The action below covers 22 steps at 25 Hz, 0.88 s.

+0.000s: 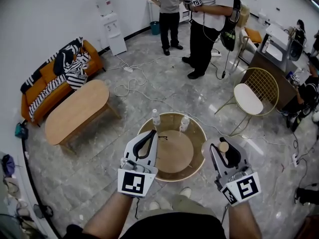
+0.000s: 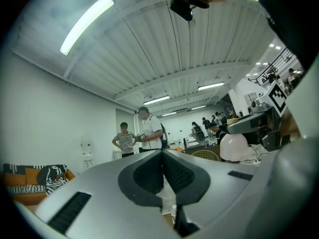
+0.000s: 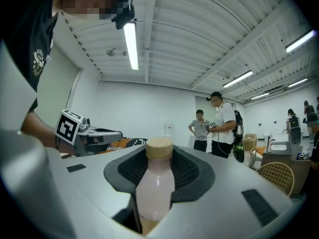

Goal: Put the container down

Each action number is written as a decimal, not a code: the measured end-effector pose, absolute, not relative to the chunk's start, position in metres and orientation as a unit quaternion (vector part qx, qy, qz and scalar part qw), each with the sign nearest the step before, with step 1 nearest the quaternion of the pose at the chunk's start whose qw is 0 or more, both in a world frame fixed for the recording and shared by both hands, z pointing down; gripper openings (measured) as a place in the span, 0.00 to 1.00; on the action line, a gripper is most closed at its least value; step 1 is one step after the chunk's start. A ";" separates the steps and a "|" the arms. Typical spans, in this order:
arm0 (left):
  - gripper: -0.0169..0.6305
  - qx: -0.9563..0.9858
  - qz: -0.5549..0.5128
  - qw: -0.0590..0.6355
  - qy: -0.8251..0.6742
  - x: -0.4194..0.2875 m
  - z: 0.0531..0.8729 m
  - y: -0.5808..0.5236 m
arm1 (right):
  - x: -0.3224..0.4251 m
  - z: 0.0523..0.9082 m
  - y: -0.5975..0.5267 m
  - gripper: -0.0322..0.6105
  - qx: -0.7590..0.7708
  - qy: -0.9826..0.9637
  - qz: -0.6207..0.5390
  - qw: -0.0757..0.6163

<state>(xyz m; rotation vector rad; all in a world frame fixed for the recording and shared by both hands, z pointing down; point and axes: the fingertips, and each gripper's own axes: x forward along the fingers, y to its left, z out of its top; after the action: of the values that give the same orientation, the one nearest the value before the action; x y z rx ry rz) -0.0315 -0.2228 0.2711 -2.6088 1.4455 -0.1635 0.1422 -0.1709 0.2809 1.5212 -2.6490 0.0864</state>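
Two hand-held tools hang over a round wooden table with a raised rim (image 1: 177, 156). The left gripper (image 1: 151, 135) sits above the table's left edge. Its own view shows its dark ribbed fingers (image 2: 149, 176) pressed together with nothing between them, which the head view leaves unclear. The right gripper (image 1: 223, 149) is at the table's right rim. Its view shows its fingers (image 3: 192, 169) clamped on an upright pale pink bottle with a round wooden cap (image 3: 155, 185). Bare tabletop lies open between the two pairs of fingers. Beyond the left fingertips, by the far rim, stand a small clear bottle (image 1: 156, 117) and a second small bottle (image 1: 185, 123).
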 end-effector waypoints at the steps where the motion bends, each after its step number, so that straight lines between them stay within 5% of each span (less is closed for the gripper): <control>1: 0.05 -0.869 -0.056 0.078 0.486 -0.029 0.272 -0.227 | 0.144 0.283 -0.177 0.28 0.492 -0.869 0.030 0.042; 22: 0.05 -0.845 -0.083 0.074 0.523 0.022 0.305 -0.259 | 0.176 0.335 -0.242 0.28 0.421 -0.905 0.056 0.043</control>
<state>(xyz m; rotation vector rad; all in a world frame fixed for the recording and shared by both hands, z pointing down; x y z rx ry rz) 0.0217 -0.2594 0.3051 -2.5355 1.5705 -0.2498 0.1764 -0.2419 0.3347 1.2864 -2.7665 0.1720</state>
